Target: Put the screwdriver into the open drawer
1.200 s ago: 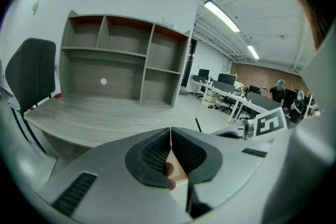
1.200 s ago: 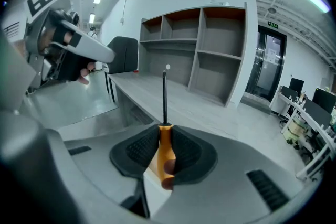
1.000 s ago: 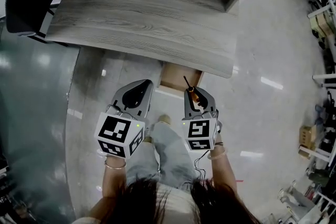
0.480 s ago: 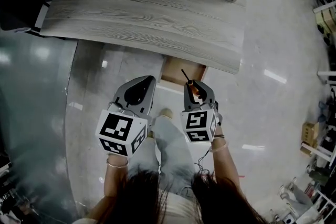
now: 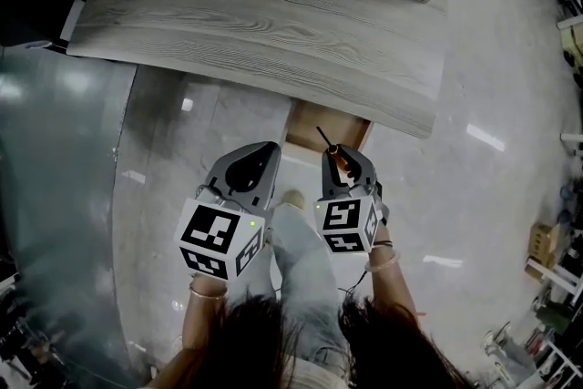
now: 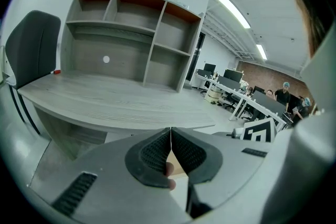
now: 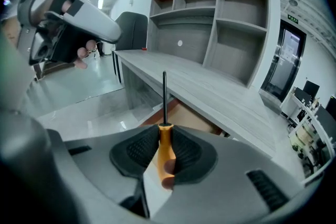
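I hold the orange-handled screwdriver with a thin black shaft clamped in my right gripper, pointing toward the open brown wooden drawer. My left gripper is closed on nothing. The drop itself is left. The grey wood-grain desk overhangs the drawer's rear, so I judge the approach from the front roomiest.

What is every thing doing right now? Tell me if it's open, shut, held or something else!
screwdriver: held by its orange handle, shaft sticking forward, not yet in the drawer.
drawer: open, pulled out from under the desk.
right gripper: shut on the screwdriver.
left gripper: shut, nothing between its jaws.
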{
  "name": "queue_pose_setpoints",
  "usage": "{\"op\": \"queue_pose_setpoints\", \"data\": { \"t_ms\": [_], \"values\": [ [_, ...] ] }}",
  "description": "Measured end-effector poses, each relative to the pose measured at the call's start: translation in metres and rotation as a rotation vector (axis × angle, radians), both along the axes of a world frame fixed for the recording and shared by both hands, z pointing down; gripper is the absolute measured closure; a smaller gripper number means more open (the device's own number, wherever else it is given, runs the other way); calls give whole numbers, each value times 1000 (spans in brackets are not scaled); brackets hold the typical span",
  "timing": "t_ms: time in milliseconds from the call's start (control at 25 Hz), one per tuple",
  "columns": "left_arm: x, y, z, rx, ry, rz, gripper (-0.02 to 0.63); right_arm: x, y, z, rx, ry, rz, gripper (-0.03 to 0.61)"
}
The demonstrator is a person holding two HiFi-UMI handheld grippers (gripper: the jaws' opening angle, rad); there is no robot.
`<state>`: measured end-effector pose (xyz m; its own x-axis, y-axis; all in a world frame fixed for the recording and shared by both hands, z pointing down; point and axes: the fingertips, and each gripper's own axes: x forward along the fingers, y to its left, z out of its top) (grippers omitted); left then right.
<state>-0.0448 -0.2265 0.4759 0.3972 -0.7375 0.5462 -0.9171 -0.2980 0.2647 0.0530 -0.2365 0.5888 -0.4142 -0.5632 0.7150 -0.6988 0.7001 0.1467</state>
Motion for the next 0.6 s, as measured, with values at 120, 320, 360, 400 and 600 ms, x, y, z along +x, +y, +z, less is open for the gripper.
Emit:
{"op": "queue_pose_setpoints", "data": {
  "t_ms": [120, 320, 360, 400, 600],
  "values": [
    [0, 0, 10, -8, 2, -1, 595, -4, -3, 10, -6, 1, -10, 489],
    [-3, -1, 29, -28, 2, -7, 595, -9, -10, 27, 3, 24, -29, 489],
    [-4, -1, 33, -32, 2, -10, 595, -10, -11, 30, 3, 27, -31, 489],
    [-5, -2, 37, -35, 3, -13, 595, -10, -13, 34, 2, 30, -33, 489],
    [-6, -4, 55, -53, 10, -24, 595, -11, -17, 56, -8, 63, -52, 489]
  ]
}}
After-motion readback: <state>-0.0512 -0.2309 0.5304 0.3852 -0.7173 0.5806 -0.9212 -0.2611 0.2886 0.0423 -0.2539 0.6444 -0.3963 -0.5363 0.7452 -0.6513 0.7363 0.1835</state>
